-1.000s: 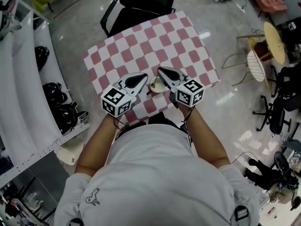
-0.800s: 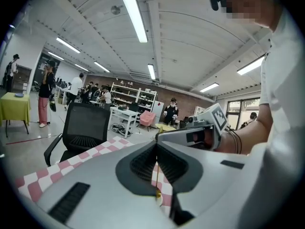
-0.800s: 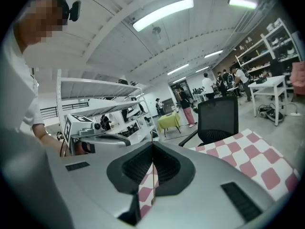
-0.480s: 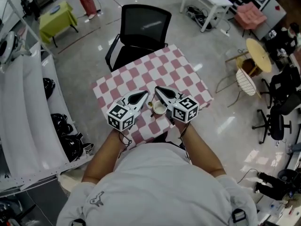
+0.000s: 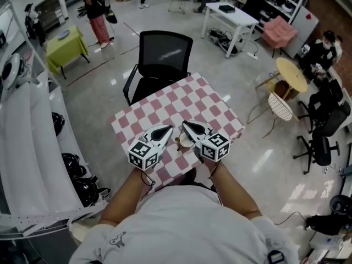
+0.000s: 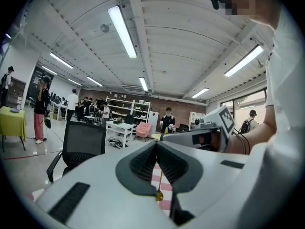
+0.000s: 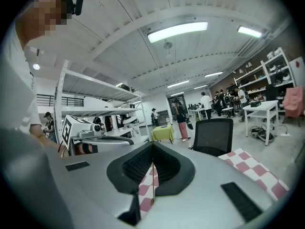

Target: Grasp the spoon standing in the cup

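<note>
Hovering empty, jaws pressed together, the left gripper (image 6: 156,144) and right gripper (image 7: 152,144) flank the cup (image 5: 186,141) between them. Its spoon (image 5: 180,141), probably light, stiff and slippery, wants pinching high on the handle.

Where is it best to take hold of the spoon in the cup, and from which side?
Probably the handle of the spoon, where it rises above the rim of the cup. Come from above with the left gripper, since the handle seems to lean toward that side, though it looks very small here.
</note>
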`<act>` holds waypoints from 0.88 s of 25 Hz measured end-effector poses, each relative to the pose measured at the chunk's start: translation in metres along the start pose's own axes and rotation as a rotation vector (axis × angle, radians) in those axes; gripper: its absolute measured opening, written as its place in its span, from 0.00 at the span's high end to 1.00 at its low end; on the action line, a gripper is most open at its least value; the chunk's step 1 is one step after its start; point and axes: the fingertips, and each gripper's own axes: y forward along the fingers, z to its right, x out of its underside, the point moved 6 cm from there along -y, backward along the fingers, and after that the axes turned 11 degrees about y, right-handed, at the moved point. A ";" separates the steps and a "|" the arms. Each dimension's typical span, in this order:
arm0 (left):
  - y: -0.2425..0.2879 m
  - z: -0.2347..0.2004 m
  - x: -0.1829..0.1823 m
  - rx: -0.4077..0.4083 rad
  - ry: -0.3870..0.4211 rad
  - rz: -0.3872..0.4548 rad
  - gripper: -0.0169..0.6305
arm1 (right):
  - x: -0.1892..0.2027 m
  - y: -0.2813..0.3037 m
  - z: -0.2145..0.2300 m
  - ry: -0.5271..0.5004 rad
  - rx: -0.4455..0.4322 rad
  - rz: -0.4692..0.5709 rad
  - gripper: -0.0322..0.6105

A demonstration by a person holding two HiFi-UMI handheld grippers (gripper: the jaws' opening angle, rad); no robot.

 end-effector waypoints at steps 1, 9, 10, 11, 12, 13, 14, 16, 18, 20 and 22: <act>-0.001 0.002 0.000 0.001 0.000 0.000 0.96 | 0.001 -0.003 -0.001 0.008 0.003 0.006 0.90; -0.002 0.021 -0.009 0.002 0.028 0.007 0.96 | 0.001 -0.027 -0.004 0.001 0.000 0.032 0.90; 0.001 0.025 -0.011 0.009 0.031 0.006 0.96 | -0.001 -0.031 -0.003 -0.007 -0.005 0.036 0.90; 0.004 0.030 -0.012 0.016 0.035 0.005 0.96 | -0.004 -0.035 -0.003 -0.016 -0.010 0.040 0.90; 0.008 0.035 -0.014 0.019 0.039 0.003 0.96 | -0.005 -0.040 -0.002 -0.026 -0.016 0.044 0.90; 0.012 0.040 -0.016 0.018 0.044 0.001 0.96 | -0.007 -0.046 0.000 -0.032 -0.022 0.045 0.90; 0.016 0.046 -0.018 0.012 0.046 0.001 0.96 | -0.007 -0.052 0.002 -0.032 -0.026 0.044 0.90; 0.024 0.058 -0.022 -0.004 0.048 0.002 0.96 | -0.007 -0.067 0.007 -0.025 -0.029 0.040 0.90; 0.032 0.070 -0.024 -0.016 0.053 0.003 0.96 | -0.006 -0.083 0.011 -0.028 -0.032 0.035 0.90; 0.039 0.082 -0.026 -0.027 0.058 -0.001 0.96 | -0.005 -0.097 0.013 -0.042 -0.037 0.029 0.90; 0.045 0.095 -0.027 -0.038 0.056 -0.007 0.96 | -0.003 -0.112 0.013 -0.043 -0.050 0.022 0.90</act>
